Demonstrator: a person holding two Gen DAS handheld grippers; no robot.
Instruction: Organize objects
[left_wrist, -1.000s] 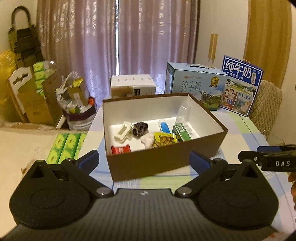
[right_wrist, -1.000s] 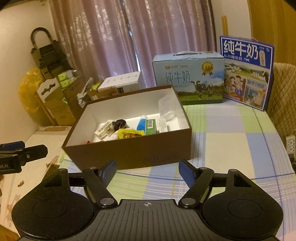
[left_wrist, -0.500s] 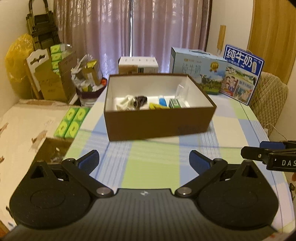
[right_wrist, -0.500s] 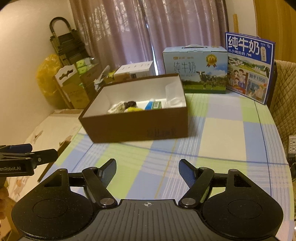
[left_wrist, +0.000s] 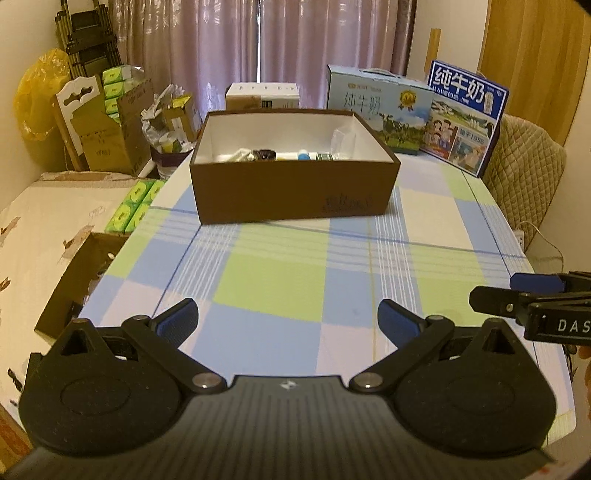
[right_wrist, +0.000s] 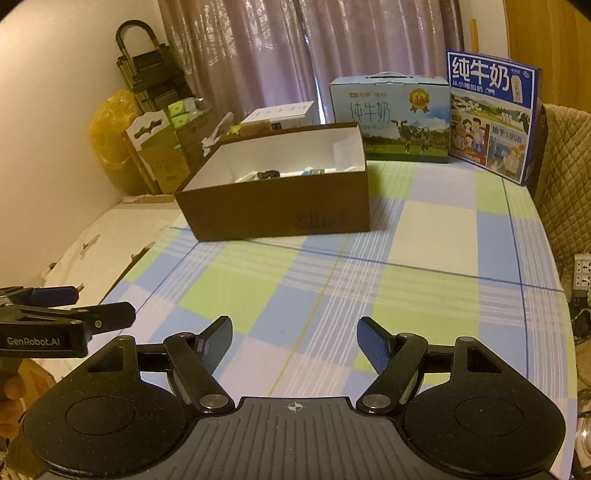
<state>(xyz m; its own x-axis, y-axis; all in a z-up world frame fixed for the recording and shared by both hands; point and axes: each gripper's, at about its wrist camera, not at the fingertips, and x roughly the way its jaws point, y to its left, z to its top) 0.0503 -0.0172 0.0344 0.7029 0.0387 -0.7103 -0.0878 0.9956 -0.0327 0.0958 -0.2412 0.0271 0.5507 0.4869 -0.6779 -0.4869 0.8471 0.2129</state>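
Observation:
A brown cardboard box (left_wrist: 291, 195) with a white inside stands on the checked tablecloth (left_wrist: 280, 280) toward the far side of the table. Several small items (left_wrist: 266, 155) lie in it, mostly hidden by its near wall. The same box (right_wrist: 280, 206) shows in the right wrist view. My left gripper (left_wrist: 286, 319) hangs open over the near part of the table, well short of the box, with nothing between its fingers. My right gripper (right_wrist: 293, 345) is open and empty too, level with the left one; its fingers (left_wrist: 517, 299) reach in at the left view's right edge.
Two milk cartons, light blue (left_wrist: 380, 107) and dark blue (left_wrist: 465, 114), stand behind the box with a white box (left_wrist: 262, 96). A padded chair back (left_wrist: 528, 162) is at the right. Left of the table are cardboard boxes (left_wrist: 107, 136), green tissue packs (left_wrist: 135, 205) and a bed (left_wrist: 40, 229).
Both grippers have drawn back from the box toward the near edge of the table, so the box looks smaller and farther. Both stayed open and empty.

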